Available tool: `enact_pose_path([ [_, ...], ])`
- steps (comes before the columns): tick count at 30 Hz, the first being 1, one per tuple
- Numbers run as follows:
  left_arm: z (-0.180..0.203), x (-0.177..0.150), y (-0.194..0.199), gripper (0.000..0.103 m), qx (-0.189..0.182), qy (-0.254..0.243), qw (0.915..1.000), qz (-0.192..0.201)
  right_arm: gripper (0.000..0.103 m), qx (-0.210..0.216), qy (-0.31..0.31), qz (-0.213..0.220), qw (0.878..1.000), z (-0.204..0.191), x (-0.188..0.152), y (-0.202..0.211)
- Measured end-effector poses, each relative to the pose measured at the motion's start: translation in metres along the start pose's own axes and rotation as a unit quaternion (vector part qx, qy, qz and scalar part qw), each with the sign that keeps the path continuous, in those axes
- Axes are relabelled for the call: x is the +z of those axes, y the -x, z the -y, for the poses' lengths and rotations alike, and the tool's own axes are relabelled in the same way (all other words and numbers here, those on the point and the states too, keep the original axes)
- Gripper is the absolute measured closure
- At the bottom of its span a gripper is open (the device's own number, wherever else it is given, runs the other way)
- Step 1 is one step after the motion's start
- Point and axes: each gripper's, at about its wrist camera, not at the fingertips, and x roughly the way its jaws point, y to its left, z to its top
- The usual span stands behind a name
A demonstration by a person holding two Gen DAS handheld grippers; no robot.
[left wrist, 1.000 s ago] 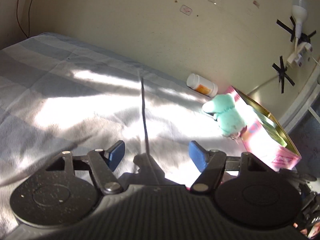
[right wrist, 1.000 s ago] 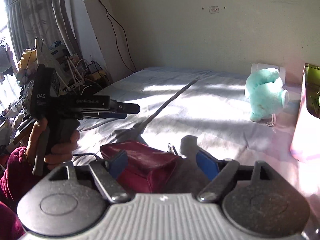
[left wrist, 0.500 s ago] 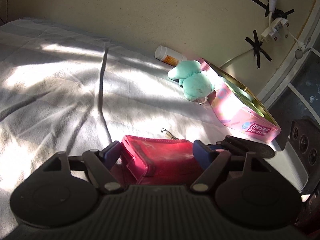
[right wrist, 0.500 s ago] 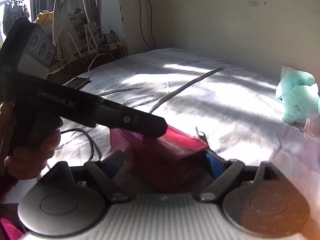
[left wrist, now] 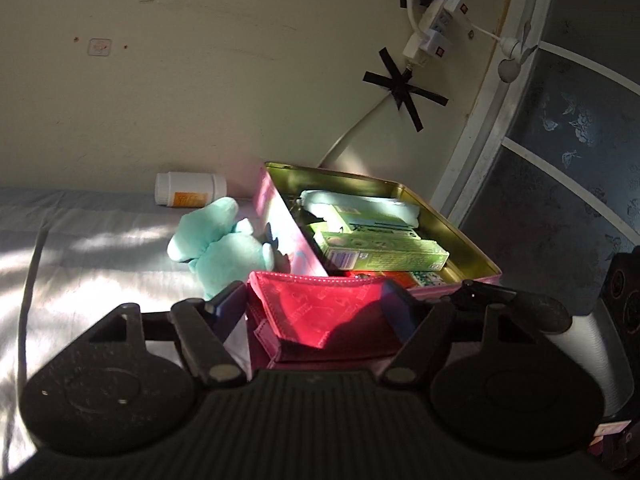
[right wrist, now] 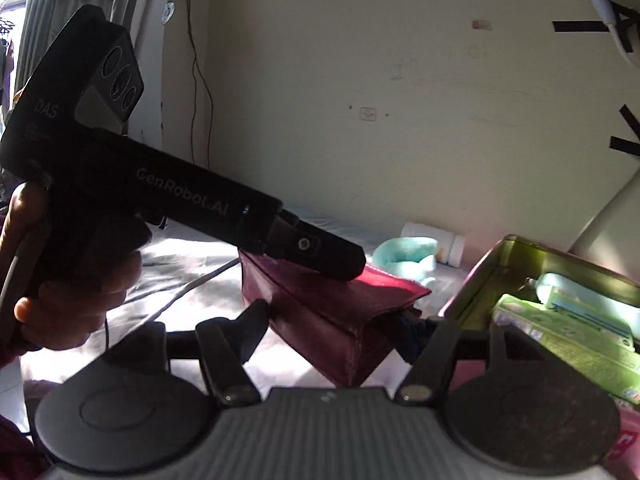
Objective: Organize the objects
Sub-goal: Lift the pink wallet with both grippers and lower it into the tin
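A red wallet (left wrist: 328, 308) hangs just above the bed, right at the near wall of the open pink tin (left wrist: 288, 232). My left gripper (left wrist: 314, 300) is shut on it, a blue pad against each side. In the right wrist view the left gripper (right wrist: 340, 260) reaches in from the left over the wallet (right wrist: 360, 292). My right gripper (right wrist: 330, 320) is closing on the same wallet, its fingertips against both ends. One of my right gripper's fingers (left wrist: 500, 304) shows beside the wallet. The tin (right wrist: 480, 272) holds green boxes (left wrist: 380, 252).
A teal plush toy (left wrist: 220, 248) lies on the grey sheet (left wrist: 80, 260) left of the tin, with a white pill bottle (left wrist: 190, 194) behind it by the wall. A taped power strip (left wrist: 432, 28) hangs above. A person's hand (right wrist: 72, 292) holds the left gripper.
The left gripper, empty over the bed a second ago, swung right and took the wallet. Both grippers then lifted it off the sheet and carried it to the tin.
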Motion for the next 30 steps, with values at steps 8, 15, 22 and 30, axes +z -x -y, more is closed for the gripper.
enact_pose_path([
  [8,0.055,0.046,-0.112,0.028,-0.034,-0.014,0.9984,-0.044,0.04,-0.04,-0.072,-0.041,0.996,0.122,0.007,0.005],
  [15,0.06,0.044,-0.169,0.028,0.067,-0.054,0.9951,-0.049,0.013,-0.146,-0.077,-0.068,0.984,0.191,-0.015,-0.013],
  [22,0.061,0.035,-0.17,0.027,0.082,-0.063,0.993,-0.057,0.012,-0.148,-0.113,-0.047,0.981,0.203,-0.033,0.001],
  [30,0.058,0.044,-0.14,0.027,0.117,-0.053,0.9915,-0.017,0.004,-0.177,-0.039,-0.107,0.978,0.178,-0.034,-0.044],
])
